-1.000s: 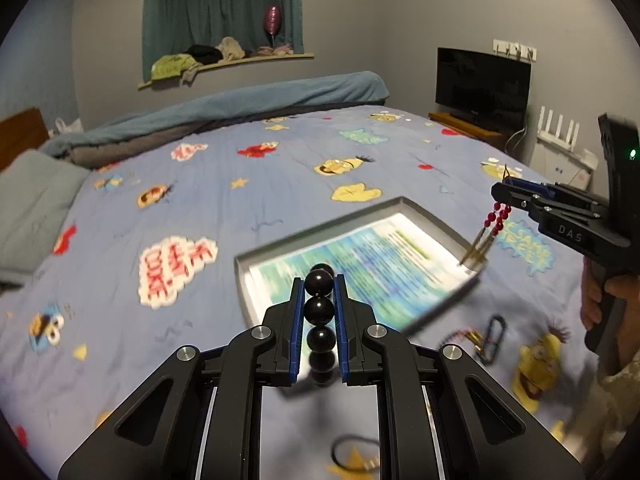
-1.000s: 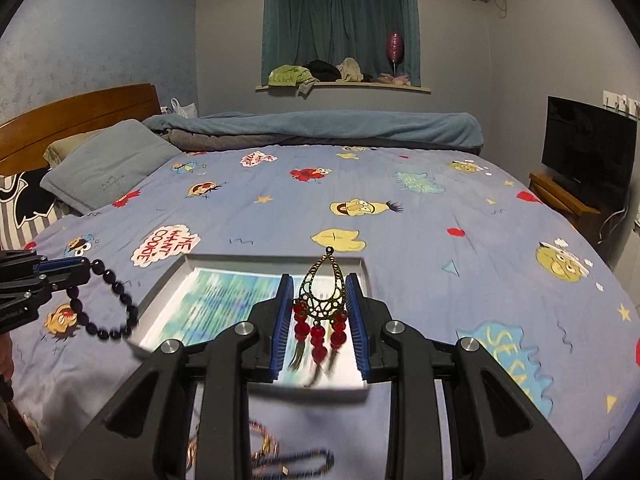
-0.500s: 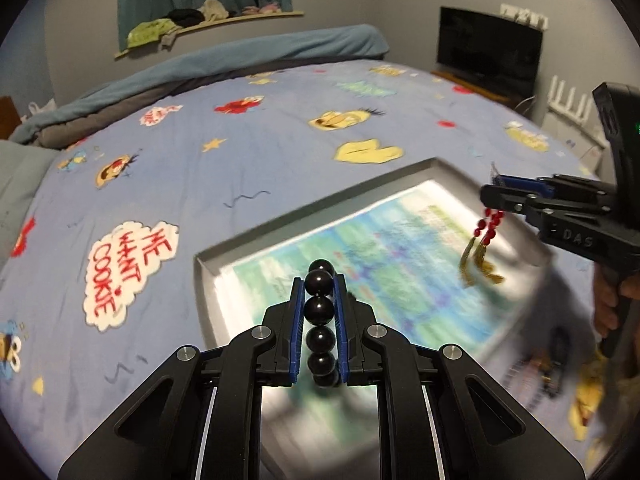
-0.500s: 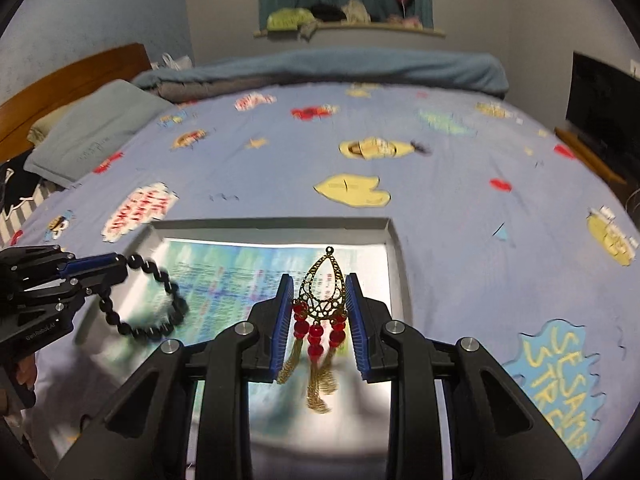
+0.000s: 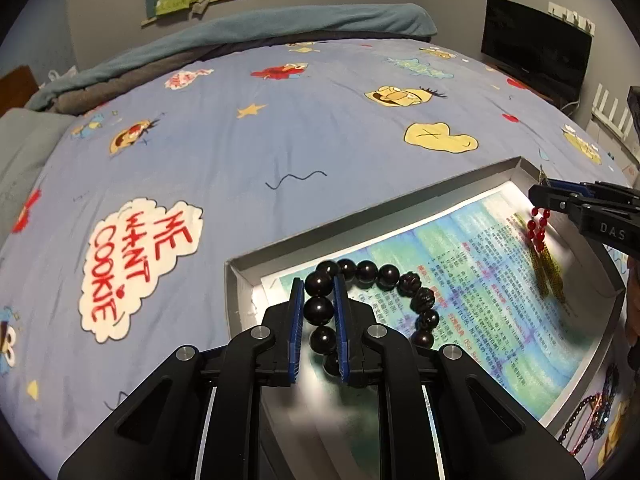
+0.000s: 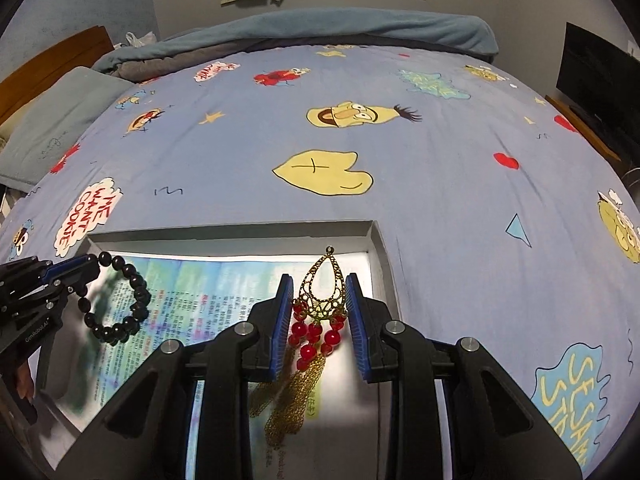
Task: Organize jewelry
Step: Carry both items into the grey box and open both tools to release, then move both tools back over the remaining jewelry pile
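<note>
A wide bed under a blue cartoon-print sheet (image 6: 420,184) fills both views, with a grey pillow (image 6: 60,120) at its left and a dark flat television (image 5: 536,46) by the right wall. On the sheet lies a shallow grey cardboard tray (image 5: 400,216) lined with a printed blue-green paper (image 5: 480,280). Over the tray, the left gripper (image 5: 316,306) is clamped on a black round-bead bracelet (image 5: 400,280), while the right gripper (image 6: 318,304) pinches a gold filigree teardrop earring with red beads and gold tassels (image 6: 320,308). More beaded jewelry (image 5: 592,412) lies on the sheet beside the tray's near right edge.
</note>
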The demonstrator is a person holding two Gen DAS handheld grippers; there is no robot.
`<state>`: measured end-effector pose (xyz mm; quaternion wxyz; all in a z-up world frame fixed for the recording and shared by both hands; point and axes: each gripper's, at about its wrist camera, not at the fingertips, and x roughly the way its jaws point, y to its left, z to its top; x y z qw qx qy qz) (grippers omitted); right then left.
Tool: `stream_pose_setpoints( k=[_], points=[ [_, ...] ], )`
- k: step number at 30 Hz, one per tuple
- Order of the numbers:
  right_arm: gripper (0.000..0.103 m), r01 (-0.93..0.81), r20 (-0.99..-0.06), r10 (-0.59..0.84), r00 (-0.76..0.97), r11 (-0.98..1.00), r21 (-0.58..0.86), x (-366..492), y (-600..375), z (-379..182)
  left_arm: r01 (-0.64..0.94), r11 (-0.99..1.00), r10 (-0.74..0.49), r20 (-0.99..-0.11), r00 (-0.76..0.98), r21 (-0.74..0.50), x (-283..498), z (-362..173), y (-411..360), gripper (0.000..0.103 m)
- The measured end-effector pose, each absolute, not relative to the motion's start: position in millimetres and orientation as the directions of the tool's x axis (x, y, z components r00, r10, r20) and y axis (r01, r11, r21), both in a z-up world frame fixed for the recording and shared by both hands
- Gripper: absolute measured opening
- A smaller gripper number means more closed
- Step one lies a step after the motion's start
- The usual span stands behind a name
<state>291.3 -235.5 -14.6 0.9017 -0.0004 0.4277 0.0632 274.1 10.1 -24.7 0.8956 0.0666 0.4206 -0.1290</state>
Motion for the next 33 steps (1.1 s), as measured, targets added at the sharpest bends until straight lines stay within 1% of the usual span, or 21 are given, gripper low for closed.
stream_pose_setpoints(
  k=[2, 3, 5, 7, 8, 10, 11, 12, 13, 14, 15, 16, 18, 19, 21, 23, 25, 26, 27, 33],
  points=[
    [0.027, -0.111, -0.768, 0.114, 0.63, 0.992, 0.057, 291.5, -236.9, -14.4, 0.287, 0.958, -0.183, -0.767, 0.615, 0.001, 273.4, -25.4, 12.9, 0.015],
    [0.029, -0.109, -0.765, 0.114, 0.634, 0.992, 0.058, 291.3, -237.5, -13.5, 0.283, 0.959, -0.184, -0.767, 0.615, -0.003, 273.6, -25.3, 14.1, 0.018],
    [0.03, -0.114, -0.758, 0.12, 0.641, 0.992, 0.06, 291.2, -237.9, -11.0, 0.273, 0.962, -0.181, -0.762, 0.622, -0.005, 273.4, -23.4, 16.8, 0.024],
    [0.036, -0.118, -0.749, 0.126, 0.65, 0.991, 0.064, 289.2, -238.2, -6.7, 0.268, 0.963, -0.18, -0.757, 0.628, -0.007, 271.8, -20.6, 18.0, 0.024],
    [0.044, -0.119, -0.743, 0.129, 0.657, 0.991, 0.066, 287.6, -238.8, -3.8, 0.268, 0.963, -0.187, -0.754, 0.63, -0.015, 270.4, -18.3, 19.0, 0.024],
    [0.046, -0.118, -0.733, 0.124, 0.669, 0.991, 0.061, 283.2, -239.7, 3.0, 0.261, 0.965, -0.185, -0.745, 0.641, -0.015, 266.0, -13.0, 20.5, 0.026],
    [0.048, -0.115, -0.728, 0.124, 0.674, 0.991, 0.063, 280.0, -240.6, 6.6, 0.256, 0.967, -0.182, -0.742, 0.645, -0.014, 264.0, -10.8, 20.7, 0.033],
    [0.055, -0.109, -0.72, 0.126, 0.682, 0.992, 0.07, 275.0, -242.7, 11.8, 0.249, 0.968, -0.18, -0.736, 0.652, -0.016, 260.5, -7.5, 21.8, 0.043],
    [0.059, -0.105, -0.713, 0.127, 0.689, 0.992, 0.075, 270.7, -244.5, 15.7, 0.245, 0.969, -0.181, -0.731, 0.658, -0.019, 257.2, -4.6, 23.1, 0.049],
    [0.065, -0.101, -0.704, 0.129, 0.698, 0.992, 0.081, 265.0, -246.5, 20.4, 0.237, 0.971, -0.18, -0.721, 0.67, -0.023, 251.6, -0.2, 25.2, 0.059],
    [0.07, -0.1, -0.698, 0.13, 0.704, 0.991, 0.084, 260.9, -247.7, 23.7, 0.228, 0.973, -0.18, -0.708, 0.683, -0.028, 245.7, 4.2, 27.3, 0.065],
    [0.072, -0.099, -0.692, 0.132, 0.709, 0.991, 0.088, 254.7, -249.4, 28.3, 0.224, 0.974, -0.182, -0.7, 0.69, -0.032, 241.2, 7.1, 28.9, 0.069],
    [0.085, -0.096, -0.681, 0.137, 0.719, 0.991, 0.097, 243.4, -252.2, 36.6, 0.21, 0.977, -0.177, -0.684, 0.707, -0.036, 230.3, 15.0, 33.4, 0.078],
    [0.088, -0.099, -0.668, 0.141, 0.731, 0.99, 0.101, 234.1, -253.5, 43.4, 0.204, 0.978, -0.173, -0.68, 0.713, -0.035, 225.8, 18.2, 34.8, 0.079],
    [0.098, -0.103, -0.649, 0.145, 0.747, 0.989, 0.103, 220.2, -254.6, 53.6, 0.19, 0.981, -0.165, -0.674, 0.72, -0.037, 214.6, 26.2, 38.6, 0.081],
    [0.097, -0.111, -0.64, 0.153, 0.753, 0.988, 0.107, 208.1, -254.6, 61.5, 0.18, 0.983, -0.163, -0.669, 0.725, -0.044, 204.3, 33.4, 41.7, 0.082],
    [0.097, -0.115, -0.628, 0.159, 0.762, 0.987, 0.11, 192.5, -255.0, 70.6, 0.175, 0.983, -0.162, -0.66, 0.734, -0.046, 192.6, 41.6, 43.8, 0.085],
    [0.097, -0.116, -0.621, 0.159, 0.767, 0.987, 0.109, 183.5, -255.2, 74.8, 0.176, 0.984, -0.16, -0.652, 0.741, -0.042, 183.6, 47.2, 44.3, 0.092],
    [0.097, -0.117, -0.616, 0.16, 0.771, 0.987, 0.11, 176.0, -255.5, 78.3, 0.174, 0.984, -0.158, -0.642, 0.75, -0.038, 176.4, 51.1, 44.3, 0.094],
    [0.097, -0.122, -0.587, 0.172, 0.791, 0.985, 0.125, 130.3, -256.5, 88.1, 0.182, 0.982, -0.169, -0.607, 0.776, -0.041, 129.1, 69.3, 44.4, 0.096]
  ],
)
